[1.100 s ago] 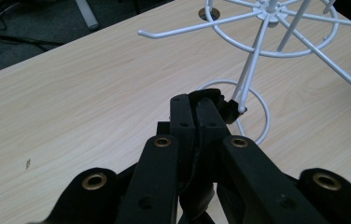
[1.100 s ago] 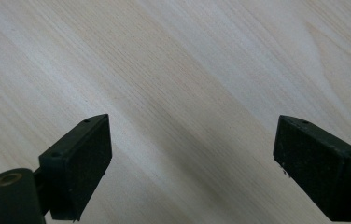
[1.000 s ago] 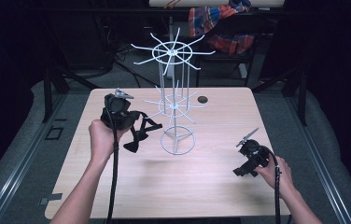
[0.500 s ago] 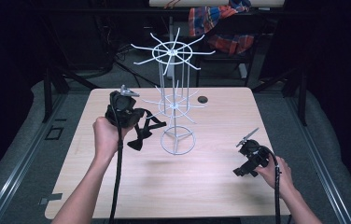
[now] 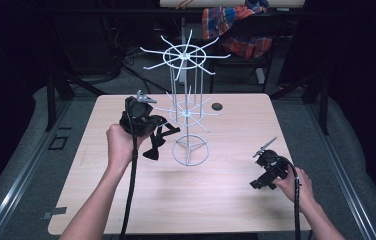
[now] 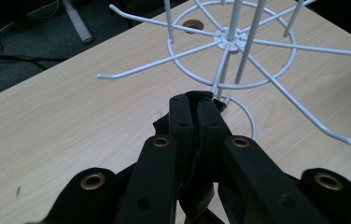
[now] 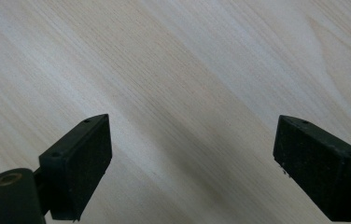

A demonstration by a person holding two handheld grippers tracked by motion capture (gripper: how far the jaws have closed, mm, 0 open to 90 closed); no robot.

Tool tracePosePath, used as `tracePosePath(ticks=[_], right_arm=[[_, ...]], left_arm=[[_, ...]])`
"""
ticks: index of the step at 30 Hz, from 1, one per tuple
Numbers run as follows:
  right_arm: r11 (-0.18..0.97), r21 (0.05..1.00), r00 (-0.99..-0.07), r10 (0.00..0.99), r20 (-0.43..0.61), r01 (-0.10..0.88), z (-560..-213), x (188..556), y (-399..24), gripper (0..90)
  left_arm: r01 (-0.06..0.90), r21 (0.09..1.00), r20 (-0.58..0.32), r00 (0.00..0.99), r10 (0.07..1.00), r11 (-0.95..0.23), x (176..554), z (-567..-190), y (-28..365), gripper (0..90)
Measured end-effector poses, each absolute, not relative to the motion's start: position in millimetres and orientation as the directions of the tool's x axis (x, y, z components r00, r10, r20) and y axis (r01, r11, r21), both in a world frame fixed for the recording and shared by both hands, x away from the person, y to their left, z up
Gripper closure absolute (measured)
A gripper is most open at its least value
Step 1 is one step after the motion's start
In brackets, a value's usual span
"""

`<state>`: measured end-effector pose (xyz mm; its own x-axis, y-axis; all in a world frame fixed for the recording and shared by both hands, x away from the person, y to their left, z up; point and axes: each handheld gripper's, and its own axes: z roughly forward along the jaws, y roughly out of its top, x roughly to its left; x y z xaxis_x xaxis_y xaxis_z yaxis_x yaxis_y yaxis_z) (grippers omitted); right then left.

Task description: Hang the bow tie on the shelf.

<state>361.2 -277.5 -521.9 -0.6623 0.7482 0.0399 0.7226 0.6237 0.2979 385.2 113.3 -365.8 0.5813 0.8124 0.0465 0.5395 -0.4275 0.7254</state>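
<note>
The table (image 5: pixel 226 200) was a light wooden top, seen whole in the high view. A white wire rack (image 5: pixel 188 112) stood upright near its middle on a ring base, with two tiers of radiating hooks, one at the top and one about halfway up. A small dark disc (image 5: pixel 218 106) lay on the table beyond the rack.

The left gripper (image 5: pixel 158 131) was held above the table just left of the rack, at about the height of the lower tier. Its jaws were closed on a black bow tie (image 5: pixel 155 145), which hung from them clear of the table. In the left gripper view the jaw tips were pressed together on the dark cloth (image 6: pixel 196 140), with the lower tier's hooks and hub (image 6: pixel 225 44) directly ahead and the ring base below them.

The right gripper (image 5: pixel 266 172) rested low at the table's right side, well apart from the rack. In the right gripper view its jaws stood wide apart over bare wood (image 7: pixel 187 93), with nothing between them.
</note>
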Motion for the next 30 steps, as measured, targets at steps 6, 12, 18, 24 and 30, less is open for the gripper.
tracePosePath(ticks=[6, 12, 18, 24, 30], right_arm=[[0.637, 0.284, -0.673, 0.739, 0.042, 0.717, -520.6, 362.1, -278.3, 11.3], [0.647, 0.279, -0.680, 0.733, 0.032, 0.710, -519.5, 361.7, -277.4, 11.4], [0.645, 0.282, -0.678, 0.735, 0.029, 0.711, -519.4, 361.4, -277.4, 11.4], [0.650, 0.274, -0.682, 0.731, 0.029, 0.709, -519.4, 361.8, -277.2, 11.5], [0.653, 0.271, -0.683, 0.730, 0.022, 0.707, -518.8, 362.3, -277.1, 11.4]], left_arm=[[0.520, 0.734, 0.049, 0.601, 0.797, -0.437, 383.0, -367.0, 106.2, 86.9], [0.514, 0.722, 0.060, 0.621, 0.782, -0.464, 380.6, -373.8, 101.5, 87.0], [0.496, 0.710, 0.104, 0.628, 0.771, -0.500, 375.9, -380.9, 97.7, 86.6], [0.474, 0.683, 0.171, 0.636, 0.752, -0.556, 367.9, -390.2, 92.0, 86.7], [0.479, 0.678, 0.175, 0.632, 0.755, -0.558, 366.2, -398.6, 93.2, 86.3]])
